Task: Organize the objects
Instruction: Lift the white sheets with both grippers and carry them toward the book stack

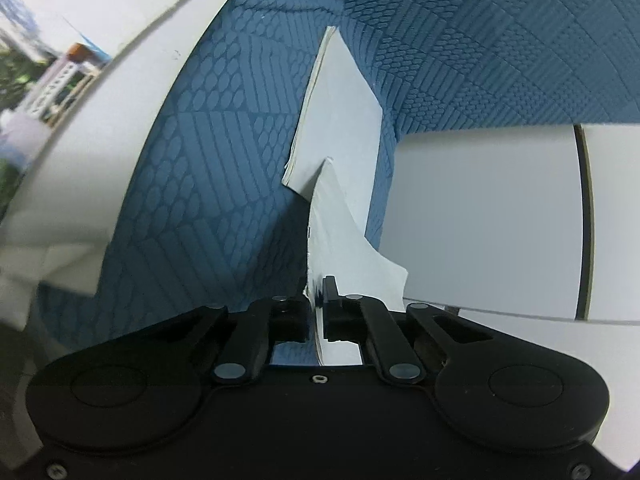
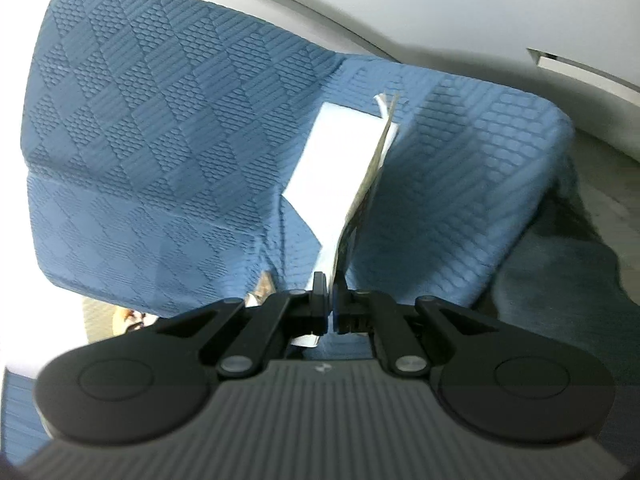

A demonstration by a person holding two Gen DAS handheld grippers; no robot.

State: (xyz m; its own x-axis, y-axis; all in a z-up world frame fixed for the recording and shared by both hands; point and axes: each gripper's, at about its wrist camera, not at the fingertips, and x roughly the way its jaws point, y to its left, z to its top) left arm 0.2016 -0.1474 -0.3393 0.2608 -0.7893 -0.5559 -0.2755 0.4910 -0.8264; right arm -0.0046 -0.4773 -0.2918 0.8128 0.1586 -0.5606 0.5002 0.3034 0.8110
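My left gripper (image 1: 319, 294) is shut on the edge of a white booklet (image 1: 338, 128), whose stacked pages stand edge-on and reach away from me over a blue quilted sofa (image 1: 208, 168). A loose page (image 1: 344, 240) curls to the right near the fingers. My right gripper (image 2: 330, 285) is shut on what appears to be the same booklet (image 2: 340, 152), seen as a white face with a printed edge (image 2: 370, 184) running up from the fingers, held over the blue cushion (image 2: 160, 140).
White cabinet panels (image 1: 488, 216) stand to the right in the left wrist view, and a white curved surface (image 1: 120, 100) to the left. In the right wrist view a dark grey surface (image 2: 560, 280) lies right of the cushion and a white wall (image 2: 400, 8) behind.
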